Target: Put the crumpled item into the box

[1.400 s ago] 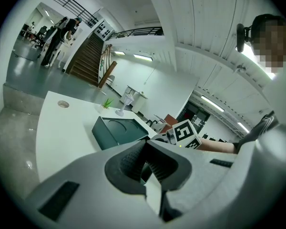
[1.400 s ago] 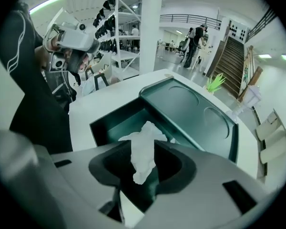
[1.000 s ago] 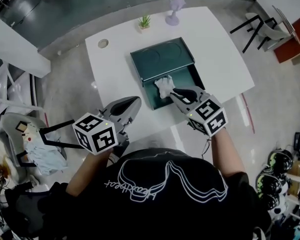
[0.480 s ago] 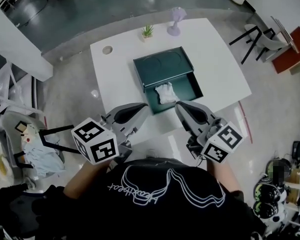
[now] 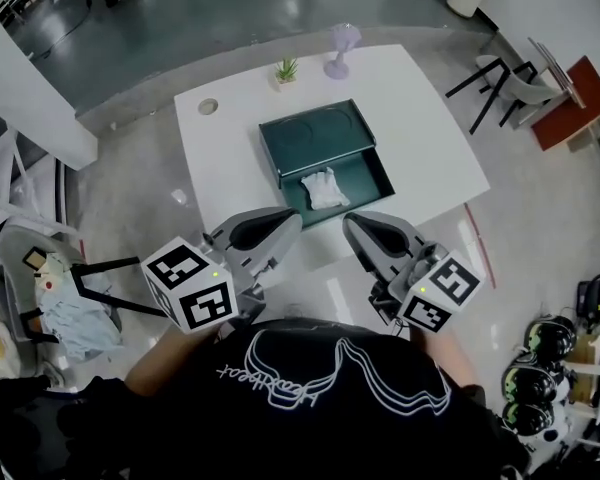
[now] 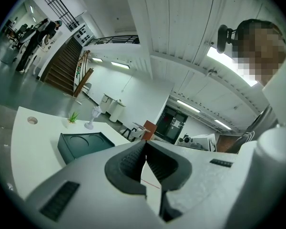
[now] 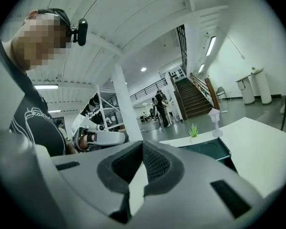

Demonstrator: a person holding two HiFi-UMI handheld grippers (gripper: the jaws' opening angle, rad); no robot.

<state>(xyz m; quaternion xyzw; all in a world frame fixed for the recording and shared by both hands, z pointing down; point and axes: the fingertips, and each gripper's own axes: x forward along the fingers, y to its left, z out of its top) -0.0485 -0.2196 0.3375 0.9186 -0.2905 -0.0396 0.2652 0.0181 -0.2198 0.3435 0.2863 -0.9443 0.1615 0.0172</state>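
On the smooth white square bench (image 5: 420, 128) at upper centre lies an open dark green rectangular box (image 5: 315, 138), below it the grey left gripper (image 5: 292, 218) and right gripper (image 5: 352, 220), both closed and empty, and the white crumpled item (image 5: 323, 187) sits inside the box's lower half.

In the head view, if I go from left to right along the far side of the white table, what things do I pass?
Round disc → little green plant → purple stemmed ornament.
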